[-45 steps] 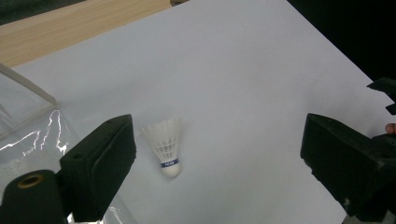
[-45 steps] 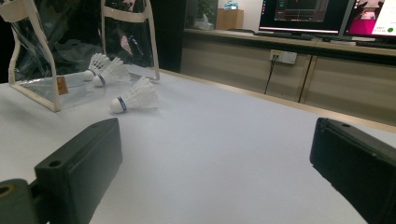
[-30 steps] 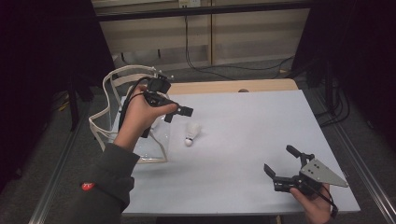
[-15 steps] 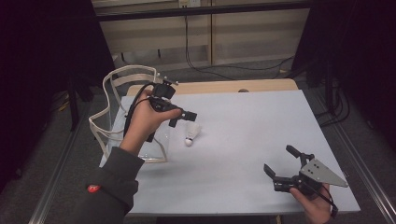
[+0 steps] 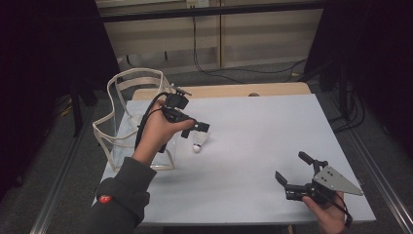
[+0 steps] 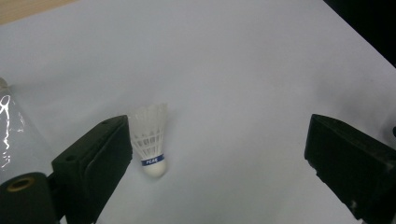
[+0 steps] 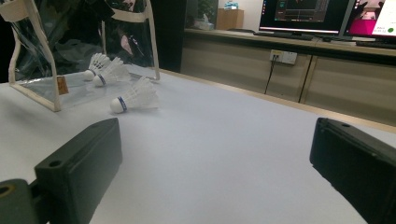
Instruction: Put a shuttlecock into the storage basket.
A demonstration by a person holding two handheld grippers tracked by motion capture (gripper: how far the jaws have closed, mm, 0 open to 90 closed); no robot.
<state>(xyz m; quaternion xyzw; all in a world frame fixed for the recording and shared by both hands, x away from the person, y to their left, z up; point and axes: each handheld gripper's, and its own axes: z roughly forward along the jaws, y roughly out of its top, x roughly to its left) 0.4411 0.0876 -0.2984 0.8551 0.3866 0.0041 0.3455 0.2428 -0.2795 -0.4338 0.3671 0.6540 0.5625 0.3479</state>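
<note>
Mostly clear: shuttlecock (image 6: 151,145) lies on its side on the table (image 5: 253,146), cork toward the near edge, just beside the clear bag (image 5: 127,122). High view: feathers partly hidden by the left gripper (image 5: 196,129), which hovers above it, jaws wide apart, holding nothing. Two more shuttlecocks (image 7: 102,69) sit inside the bag, blurred through the plastic. Right gripper (image 5: 292,170) near the table's front right corner, jaws wide, empty, well apart from the shuttlecock. Bare table between them; bag overhangs the left edge
</note>
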